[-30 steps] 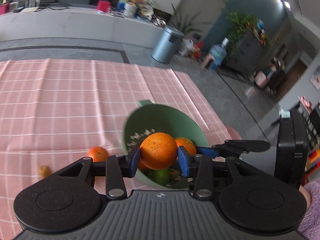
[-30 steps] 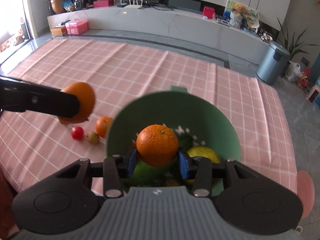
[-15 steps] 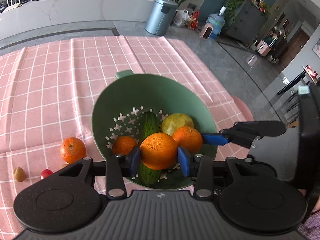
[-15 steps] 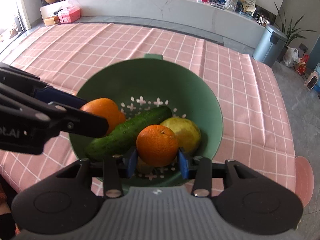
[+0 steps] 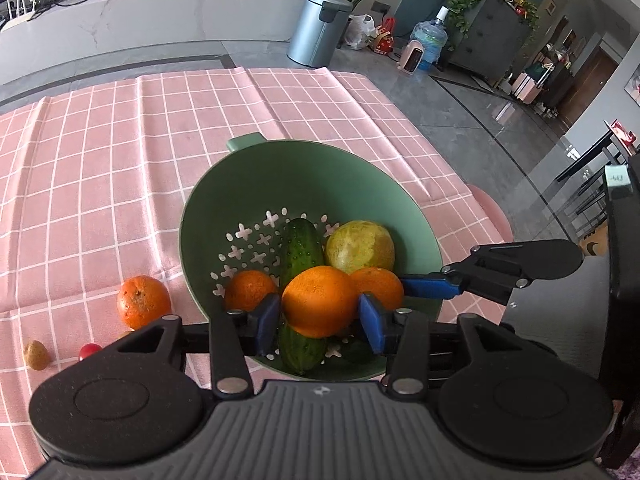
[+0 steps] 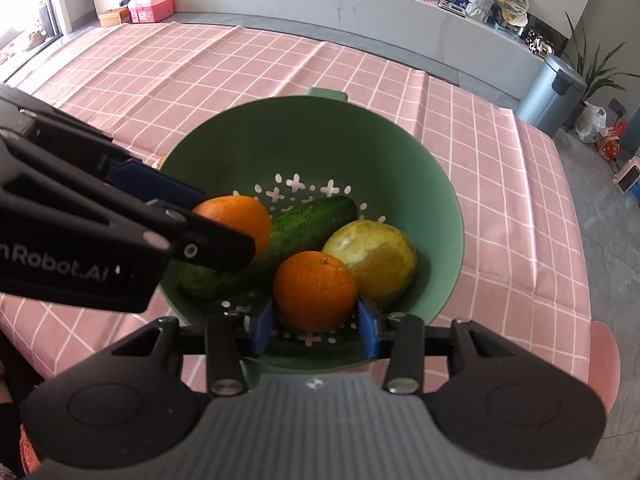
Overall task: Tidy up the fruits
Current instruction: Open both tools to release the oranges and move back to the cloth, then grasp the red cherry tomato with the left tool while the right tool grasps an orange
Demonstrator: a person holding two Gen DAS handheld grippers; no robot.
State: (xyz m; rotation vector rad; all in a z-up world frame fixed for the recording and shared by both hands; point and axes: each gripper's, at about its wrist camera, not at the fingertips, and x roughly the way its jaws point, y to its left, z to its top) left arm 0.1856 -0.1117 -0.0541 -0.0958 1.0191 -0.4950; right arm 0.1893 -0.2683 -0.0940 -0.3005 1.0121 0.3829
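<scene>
A green colander (image 5: 312, 168) (image 6: 304, 128) stands on the pink checked cloth. In it lie a cucumber (image 5: 300, 248), a yellow-green citrus (image 5: 360, 246) and a small orange (image 5: 248, 290). My left gripper (image 5: 320, 320) hangs low over the bowl with an orange (image 5: 320, 300) between its blue pads. Its jaws are opening, though the pads still touch the fruit. My right gripper (image 6: 316, 326) is shut on a second orange (image 6: 314, 290), just inside the near rim. Its fingers (image 5: 500, 268) reach in from the right in the left wrist view.
On the cloth left of the colander lie a loose orange (image 5: 143, 300), a cherry tomato (image 5: 89, 350) and a small brown fruit (image 5: 36, 355). The table's right edge (image 5: 440, 152) runs close to the bowl. A grey bin (image 5: 318, 28) stands on the floor beyond.
Over the last second both grippers came over the colander and sank into it with their oranges. In the last half second they held still; the left pads stand a touch wider.
</scene>
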